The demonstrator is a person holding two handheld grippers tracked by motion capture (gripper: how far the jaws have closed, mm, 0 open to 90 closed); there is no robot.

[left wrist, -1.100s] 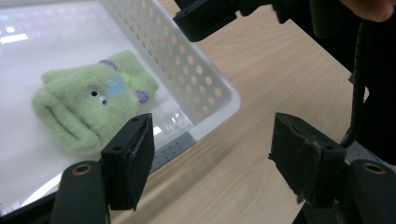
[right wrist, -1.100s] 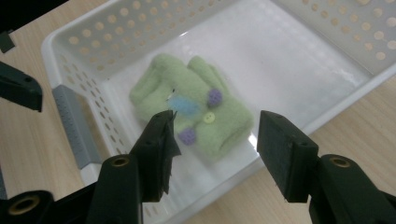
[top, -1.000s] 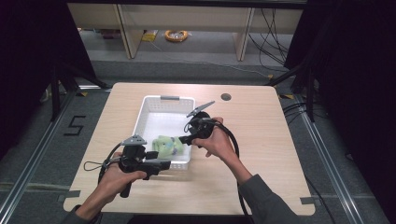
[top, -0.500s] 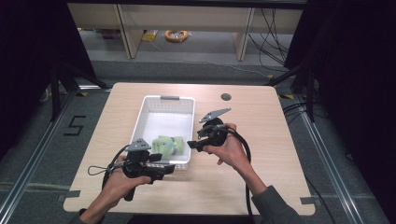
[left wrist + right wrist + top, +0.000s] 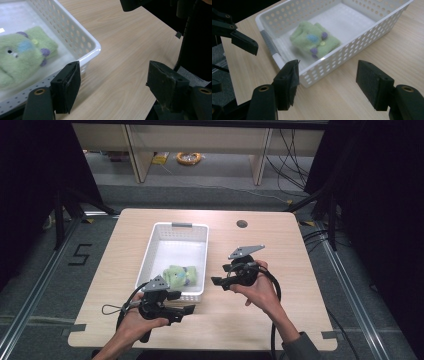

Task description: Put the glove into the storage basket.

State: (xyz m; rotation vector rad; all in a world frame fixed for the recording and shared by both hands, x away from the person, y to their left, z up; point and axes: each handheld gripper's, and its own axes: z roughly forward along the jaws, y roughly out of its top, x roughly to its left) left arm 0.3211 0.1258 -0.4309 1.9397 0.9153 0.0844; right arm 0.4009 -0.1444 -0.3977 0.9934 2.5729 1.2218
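Green plush toy sits folded in the white basket. Left gripper gapes empty; right gripper, jaws just opening, grips nothing. Floor tape reads "5".

You get good, even light from above on the table, but the room around it is dark. The white basket looks bright, almost washed out inside. The green toy looks soft and blurry, and shadows are faint.
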